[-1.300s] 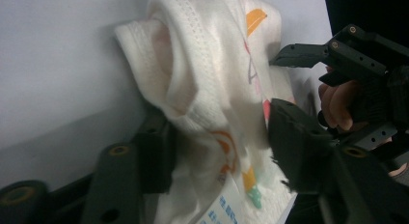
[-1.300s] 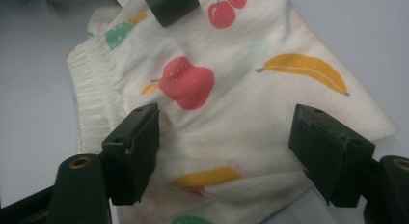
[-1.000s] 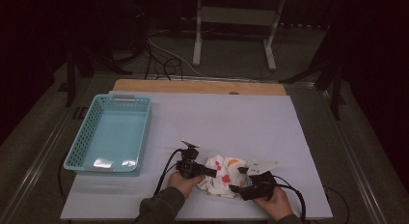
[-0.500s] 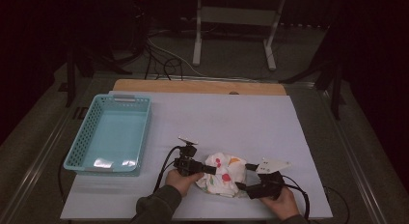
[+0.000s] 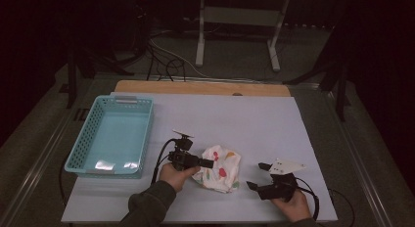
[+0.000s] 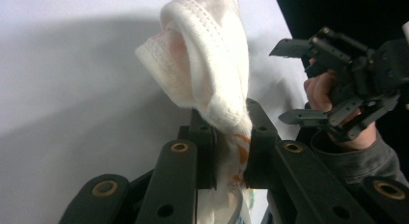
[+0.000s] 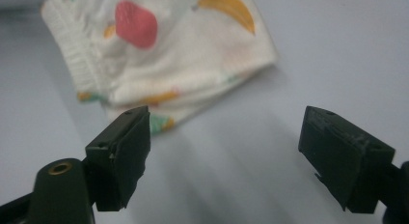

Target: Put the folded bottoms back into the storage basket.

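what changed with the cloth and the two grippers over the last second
The right gripper let go of the cloth: its jaws have just been opening, nothing between them, and it drew away toward the table's right. The left gripper stays shut on the cloth and has lifted its edge. The blue basket has not moved.

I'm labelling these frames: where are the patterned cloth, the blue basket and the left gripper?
patterned cloth (image 5: pixel 221 169): high view, printed middle.
blue basket (image 5: pixel 83 147): high view, left wall.
left gripper (image 6: pixel 230 149): left gripper view, between its fingertips.
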`<state>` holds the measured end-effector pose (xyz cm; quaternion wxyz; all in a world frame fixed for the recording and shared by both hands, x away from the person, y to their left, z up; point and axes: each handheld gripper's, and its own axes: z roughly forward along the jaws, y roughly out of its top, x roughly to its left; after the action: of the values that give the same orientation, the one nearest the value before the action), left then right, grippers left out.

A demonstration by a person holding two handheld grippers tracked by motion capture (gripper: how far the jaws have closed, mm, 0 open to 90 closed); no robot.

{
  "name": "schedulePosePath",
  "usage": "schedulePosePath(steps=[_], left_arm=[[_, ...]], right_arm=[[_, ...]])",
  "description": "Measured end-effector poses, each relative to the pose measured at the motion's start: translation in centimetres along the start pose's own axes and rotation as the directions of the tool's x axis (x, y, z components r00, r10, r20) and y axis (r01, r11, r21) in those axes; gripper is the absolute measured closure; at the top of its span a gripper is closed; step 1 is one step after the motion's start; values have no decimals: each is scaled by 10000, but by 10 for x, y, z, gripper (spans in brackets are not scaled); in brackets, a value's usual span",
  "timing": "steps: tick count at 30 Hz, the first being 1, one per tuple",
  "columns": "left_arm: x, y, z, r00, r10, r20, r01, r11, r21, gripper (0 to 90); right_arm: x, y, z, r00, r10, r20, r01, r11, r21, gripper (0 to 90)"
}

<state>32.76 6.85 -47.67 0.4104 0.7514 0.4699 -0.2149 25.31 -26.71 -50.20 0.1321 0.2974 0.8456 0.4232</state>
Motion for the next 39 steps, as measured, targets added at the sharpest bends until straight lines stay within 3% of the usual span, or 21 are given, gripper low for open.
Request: schedulePosePath(steps=[7, 8, 20, 39], left_arm=[[-2, 9, -25, 9999, 55, -160, -59, 9996, -275, 790], [-2, 10, -28, 9998, 50, -181, -55, 9995, -296, 790], [-5, 21, -55, 9995, 134, -274, -148, 9987, -491, 790], [-6, 31, -106, 9949, 180, -993, -268, 9958, -877, 789]], right_arm=[[-1, -1, -1, 9999, 16, 141, -17, 10000, 70, 170], [0, -1, 0, 9996, 206, 188, -206, 9998, 5, 168], [-4, -2, -5, 9996, 192, 225, -190, 9998, -66, 159], [-7, -3, -10, 9984, 274, 501, -265, 9995, -189, 152]])
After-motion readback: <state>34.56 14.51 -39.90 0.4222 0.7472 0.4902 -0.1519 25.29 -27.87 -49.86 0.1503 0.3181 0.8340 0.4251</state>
